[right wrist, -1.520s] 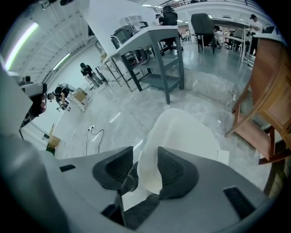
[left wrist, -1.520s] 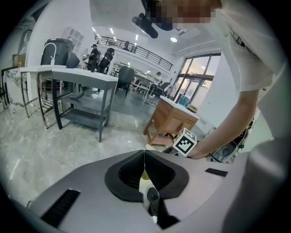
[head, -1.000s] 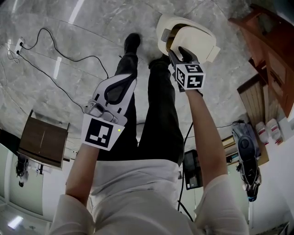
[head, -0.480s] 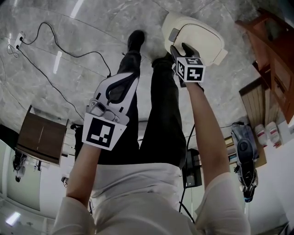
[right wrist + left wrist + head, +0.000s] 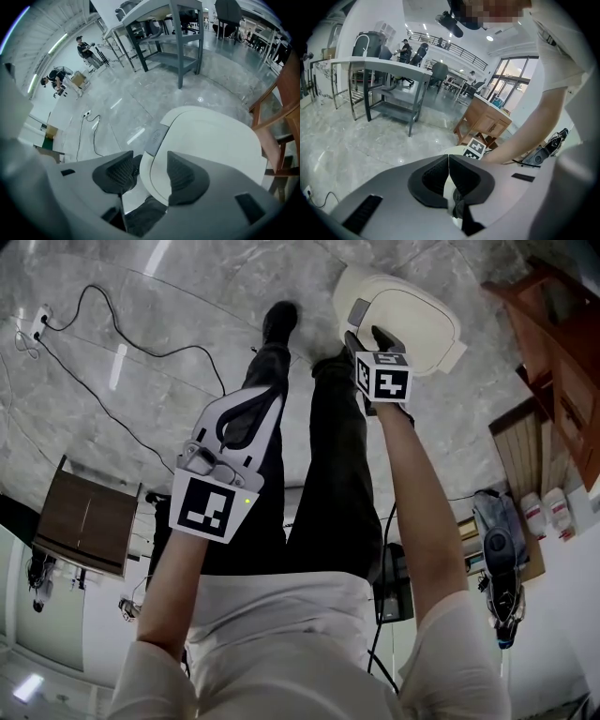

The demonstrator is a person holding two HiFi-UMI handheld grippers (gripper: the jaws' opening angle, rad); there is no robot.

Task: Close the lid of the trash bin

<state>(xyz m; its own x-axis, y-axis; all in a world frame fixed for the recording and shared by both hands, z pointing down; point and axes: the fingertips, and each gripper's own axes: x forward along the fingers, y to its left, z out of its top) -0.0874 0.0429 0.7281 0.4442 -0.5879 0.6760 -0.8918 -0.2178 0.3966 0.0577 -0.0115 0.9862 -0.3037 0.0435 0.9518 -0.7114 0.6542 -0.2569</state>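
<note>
1. The bin [image 5: 412, 320] stands on the floor [image 5: 141, 324] at 1 o'clock in the head view. Its lid [image 5: 211, 140] is seen lying flat and is judged already down.
2. The right tongs [image 5: 370, 338] are held at the bin's 7 o'clock. Their jaws are opening, with the lid's near rim between them but not pinched.
3. The left tongs [image 5: 246, 413] are closed on nothing, well apart at the bin's 8 o'clock.
4. Release is judged the step in hand. Next, the right tongs should be lifted clear without the rim being caught.
</note>
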